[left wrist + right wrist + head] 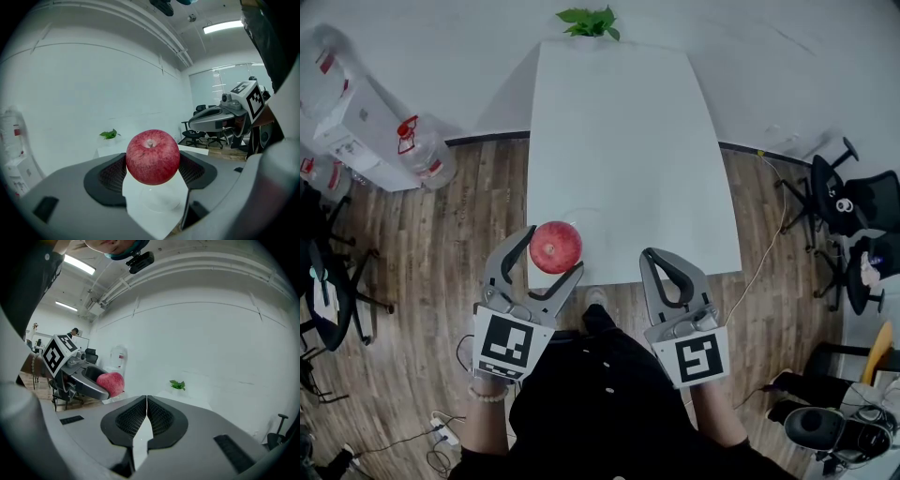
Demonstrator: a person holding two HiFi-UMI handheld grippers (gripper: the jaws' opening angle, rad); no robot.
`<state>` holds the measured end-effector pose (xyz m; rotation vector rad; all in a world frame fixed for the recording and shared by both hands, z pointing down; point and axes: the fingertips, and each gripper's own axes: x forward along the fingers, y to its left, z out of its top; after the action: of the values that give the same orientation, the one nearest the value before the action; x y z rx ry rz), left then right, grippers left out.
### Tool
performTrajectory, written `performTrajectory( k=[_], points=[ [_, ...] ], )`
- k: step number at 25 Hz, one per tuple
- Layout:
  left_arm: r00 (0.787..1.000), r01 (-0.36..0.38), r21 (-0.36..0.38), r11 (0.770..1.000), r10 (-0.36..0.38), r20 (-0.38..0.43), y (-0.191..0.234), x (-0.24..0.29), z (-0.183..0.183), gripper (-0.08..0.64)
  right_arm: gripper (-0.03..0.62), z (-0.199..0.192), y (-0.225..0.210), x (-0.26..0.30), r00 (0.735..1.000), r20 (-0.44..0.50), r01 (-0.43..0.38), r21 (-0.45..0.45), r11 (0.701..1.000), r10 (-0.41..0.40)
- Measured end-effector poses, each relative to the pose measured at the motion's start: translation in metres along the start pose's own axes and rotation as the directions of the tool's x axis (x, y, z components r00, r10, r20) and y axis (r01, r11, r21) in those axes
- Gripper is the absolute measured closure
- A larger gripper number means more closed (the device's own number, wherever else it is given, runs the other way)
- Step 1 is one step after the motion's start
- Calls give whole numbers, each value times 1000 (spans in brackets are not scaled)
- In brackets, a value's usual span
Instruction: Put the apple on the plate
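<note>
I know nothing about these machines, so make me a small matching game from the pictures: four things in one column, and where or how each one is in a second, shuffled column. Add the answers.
Things:
1. apple
2. right gripper
3. plant
4. clear plate

Places or states:
A. at the far end of the white table
B. jaws together, nothing between them
C. held in the jaws of the left gripper
D. lying bare on the near end of the table

Pairs: 1-C, 2-B, 3-A, 4-D
</note>
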<state>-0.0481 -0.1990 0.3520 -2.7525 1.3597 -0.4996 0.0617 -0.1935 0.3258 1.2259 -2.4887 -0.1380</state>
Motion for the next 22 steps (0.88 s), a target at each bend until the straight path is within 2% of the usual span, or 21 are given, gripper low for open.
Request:
performTrajectory(
  k=[10, 22],
  points=[
    [999, 30, -10, 999, -31, -26, -6, 32, -11, 206, 551, -14, -20, 3, 1000, -25, 12, 20, 1000, -11],
    [996, 19, -82, 996, -25, -81, -9, 71, -48, 206, 551, -29, -38, 1, 998, -55, 32, 41, 999, -30]
  ],
)
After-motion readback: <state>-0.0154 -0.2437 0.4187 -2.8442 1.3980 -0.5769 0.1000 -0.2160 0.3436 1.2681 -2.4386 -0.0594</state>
